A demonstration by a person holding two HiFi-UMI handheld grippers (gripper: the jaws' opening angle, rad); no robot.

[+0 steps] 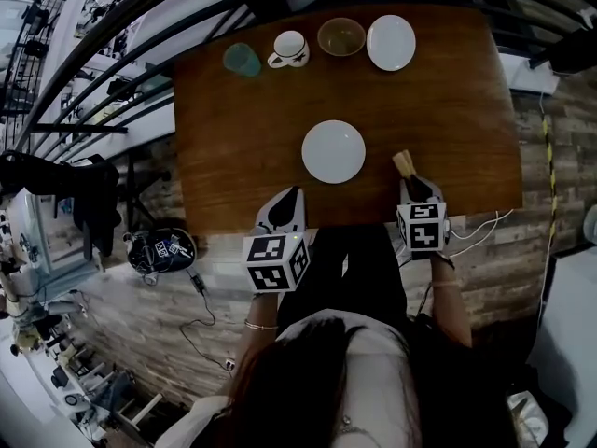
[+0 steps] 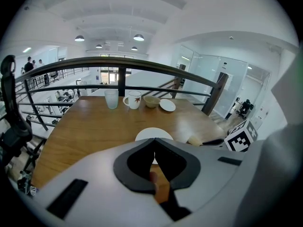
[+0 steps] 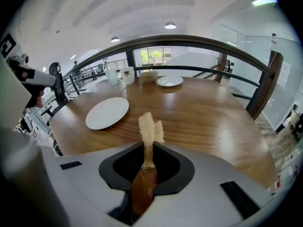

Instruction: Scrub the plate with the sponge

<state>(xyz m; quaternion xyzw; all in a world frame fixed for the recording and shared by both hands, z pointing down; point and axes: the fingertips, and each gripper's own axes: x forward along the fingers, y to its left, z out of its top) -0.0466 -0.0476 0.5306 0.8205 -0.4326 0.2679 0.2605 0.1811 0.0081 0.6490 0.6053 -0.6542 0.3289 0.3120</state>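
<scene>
On the table (image 1: 233, 138) in front of you, the plate (image 1: 333, 151) lies flat near the middle, a little toward your side, white and bare. Your right gripper (image 3: 148, 148) is closed on the sponge (image 3: 150, 126): the tan, fibrous strip is pinched between the jaws, and its frayed end sticks out past the tips and fans slightly. In your head view the sponge sits just beside the plate's right rim, apart from it. I cannot tell whether its end touches the wood. The right gripper slants down toward the table. Your left gripper (image 2: 152, 142) has its jaws drawn together, tips meeting, with nothing between them. It hovers over your edge of the table, just short of the plate's lower left rim, and in its own view the plate shows right beyond the tips. Along the far edge you have a row, left to right: a glass (image 1: 242, 60), a mug (image 1: 289, 49), a bowl (image 1: 340, 36) and a small plate (image 1: 391, 42), all well apart from the plate. Behind that row runs a dark railing (image 3: 199, 40).
</scene>
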